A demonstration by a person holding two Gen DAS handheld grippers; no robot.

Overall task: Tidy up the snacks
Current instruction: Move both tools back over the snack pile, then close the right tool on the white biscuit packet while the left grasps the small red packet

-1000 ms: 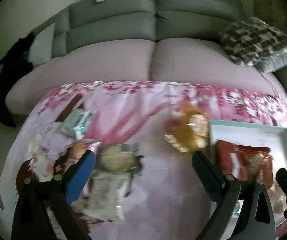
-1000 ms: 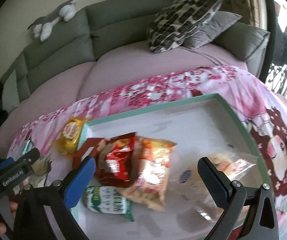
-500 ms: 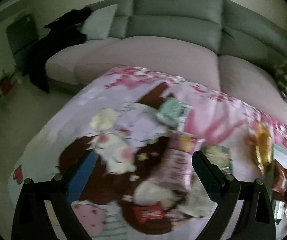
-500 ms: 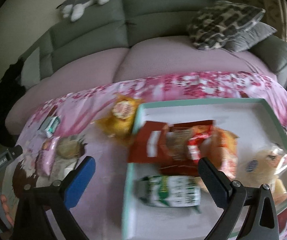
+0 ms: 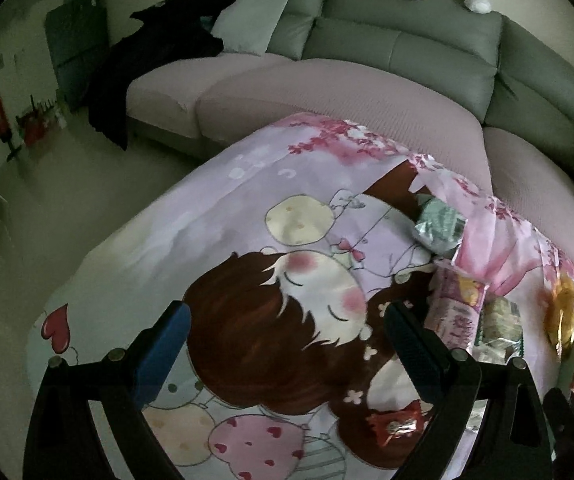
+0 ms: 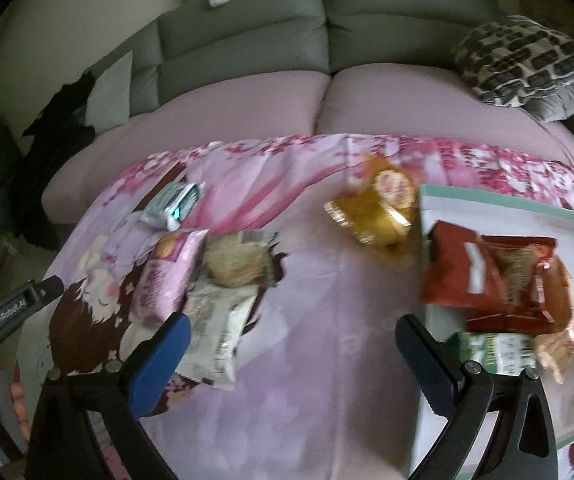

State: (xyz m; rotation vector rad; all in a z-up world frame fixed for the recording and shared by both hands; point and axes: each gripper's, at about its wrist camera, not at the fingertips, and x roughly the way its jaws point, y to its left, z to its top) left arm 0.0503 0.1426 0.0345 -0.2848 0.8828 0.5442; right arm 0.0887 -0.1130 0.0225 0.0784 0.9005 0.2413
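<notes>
Grey sofa [image 6: 243, 28] and pink cartoon cloth [image 6: 315, 320] frame the scene. Over the cloth, the right claw [image 6: 291, 340] hangs spread wide and empty, between a white packet [image 6: 219, 332] just beside its blue finger and a teal-rimmed tray [image 6: 503, 200] at its black one. Red bags [image 6: 487, 276] and a green packet [image 6: 495, 350] lie in the tray; a gold snack [image 6: 375, 216] sits just outside its rim. The left claw [image 5: 287, 328] gapes empty above the printed cloth, a small red candy [image 5: 395, 424] near its black finger, a pink packet [image 5: 455, 312] and silver-green packet [image 5: 439, 224] beyond.
</notes>
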